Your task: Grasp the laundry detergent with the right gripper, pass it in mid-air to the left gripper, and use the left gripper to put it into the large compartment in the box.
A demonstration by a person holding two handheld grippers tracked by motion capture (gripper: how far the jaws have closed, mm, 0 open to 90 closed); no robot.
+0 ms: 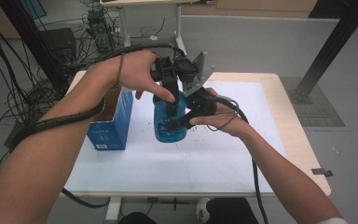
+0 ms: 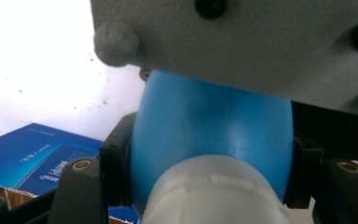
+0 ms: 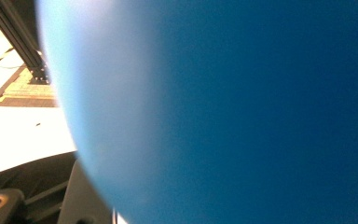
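A translucent blue bottle [image 1: 170,127] stands upright on the white table [image 1: 242,154]. My left gripper [image 1: 171,109] reaches down from above and is shut on its upper part. In the left gripper view the black jaws press both sides of the bottle's blue shoulder [image 2: 209,121], just beyond the white cap [image 2: 214,193], and my left gripper [image 2: 209,175] sits around it. My right gripper [image 1: 173,125] comes in from the right and is shut on the lower body. The bottle's blue wall [image 3: 237,112] looms very close in the right gripper view. The right gripper's grey plate [image 2: 261,46] hangs over the bottle.
An open blue cardboard box [image 1: 112,123] stands just left of the bottle, also visible as a blue box [image 2: 32,158] in the left gripper view. Cables lie on the floor at the left. A black frame post [image 1: 331,46] rises beyond the table's right corner.
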